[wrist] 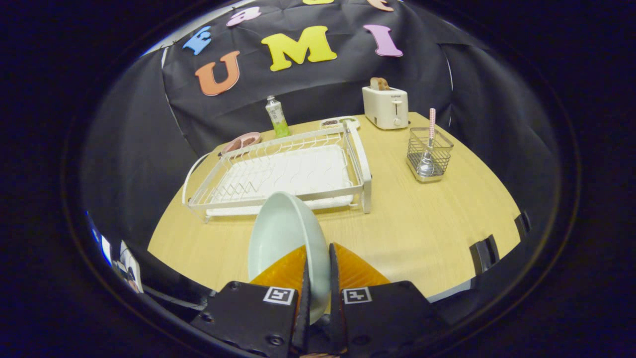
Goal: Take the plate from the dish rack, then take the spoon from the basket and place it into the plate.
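A pale mint-white plate [283,233] stands on edge between my two orange fingers [284,271], held above the wooden table. My gripper [318,278] is shut on the plate's rim, one finger on each face. Beyond the plate lies the white wire dish rack [365,174] with its drain tray, no dishes in it. To the right of the rack stands a small wire basket [442,149]; a spoon [430,144] with a pink checked handle stands upright in it, bowl down.
A white toaster [385,107] with bread in it stands at the back of the table [422,223]. A green bottle [277,117] and a pink dish [242,141] sit behind the rack. Black clamps [484,253] grip the table's near right edge.
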`<act>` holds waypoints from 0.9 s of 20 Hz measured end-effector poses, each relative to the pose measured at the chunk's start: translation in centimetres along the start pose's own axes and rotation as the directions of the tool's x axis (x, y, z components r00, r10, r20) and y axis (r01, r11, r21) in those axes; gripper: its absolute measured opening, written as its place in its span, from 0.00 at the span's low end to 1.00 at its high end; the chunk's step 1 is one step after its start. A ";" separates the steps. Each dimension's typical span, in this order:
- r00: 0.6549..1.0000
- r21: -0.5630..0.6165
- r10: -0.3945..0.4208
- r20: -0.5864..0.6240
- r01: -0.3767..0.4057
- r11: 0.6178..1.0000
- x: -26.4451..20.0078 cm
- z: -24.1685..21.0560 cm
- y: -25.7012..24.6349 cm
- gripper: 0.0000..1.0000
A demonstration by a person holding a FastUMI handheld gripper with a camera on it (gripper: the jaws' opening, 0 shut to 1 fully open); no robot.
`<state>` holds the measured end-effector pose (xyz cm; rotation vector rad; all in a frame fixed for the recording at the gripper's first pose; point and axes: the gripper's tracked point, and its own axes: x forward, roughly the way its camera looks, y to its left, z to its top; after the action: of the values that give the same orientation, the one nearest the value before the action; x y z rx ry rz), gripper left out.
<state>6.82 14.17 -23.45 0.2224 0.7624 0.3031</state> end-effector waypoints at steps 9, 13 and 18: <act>0.995 0.060 0.090 -0.040 -0.088 0.994 2.7 -2.6 -2.8 0.26; 0.992 0.088 0.105 -0.074 -0.099 0.991 3.9 -3.4 -3.3 0.29; 0.993 0.106 0.079 -0.087 -0.069 0.992 4.8 -3.7 -4.5 0.36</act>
<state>8.38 11.95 -30.51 0.3365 0.8627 0.3463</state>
